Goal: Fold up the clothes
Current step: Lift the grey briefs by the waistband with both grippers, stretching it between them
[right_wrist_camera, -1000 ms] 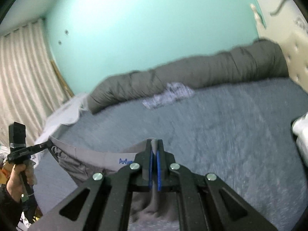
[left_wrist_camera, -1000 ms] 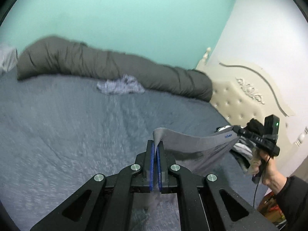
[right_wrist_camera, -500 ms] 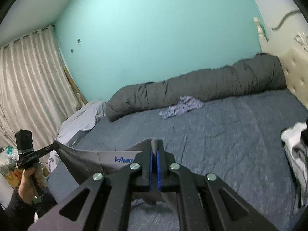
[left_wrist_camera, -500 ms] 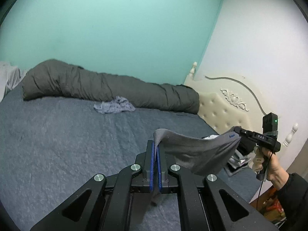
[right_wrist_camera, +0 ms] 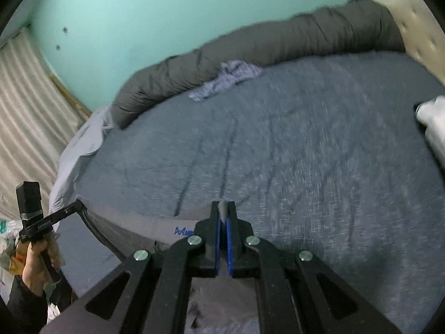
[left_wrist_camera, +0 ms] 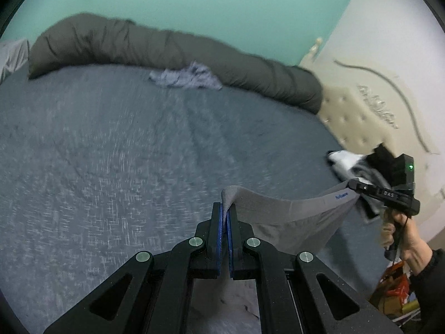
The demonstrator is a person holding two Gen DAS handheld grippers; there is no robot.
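A long, puffy dark grey rolled duvet (left_wrist_camera: 172,53) lies along the far edge of the bed (left_wrist_camera: 111,144), against the turquoise wall (left_wrist_camera: 194,2). A small crumpled pale blue-grey cloth (left_wrist_camera: 185,79) sits just in front of it, near the middle of that edge. At the headboard end a heap of white and black clothes (left_wrist_camera: 358,167) rests on the bed by the cream tufted headboard (left_wrist_camera: 356,117). At the opposite end a pale grey sheet (right_wrist_camera: 80,150) hangs over the bed's edge beside striped beige curtains (right_wrist_camera: 25,105).

The middle of the bed is a broad, bare stretch of blue-grey woven cover with faint creases, free of anything between the tools and the duvet.

The grey stretchy garment with a blue-lettered waistband (left_wrist_camera: 289,208) hangs taut over the bed's near edge, between the two tools. The left tool (left_wrist_camera: 224,213) is pressed together, pinching one end of the waistband; the right tool (right_wrist_camera: 223,210) is likewise pressed together on the other end, its handle gripped by a hand (left_wrist_camera: 408,239) in a dark sleeve. Soft fabric sags below the band.
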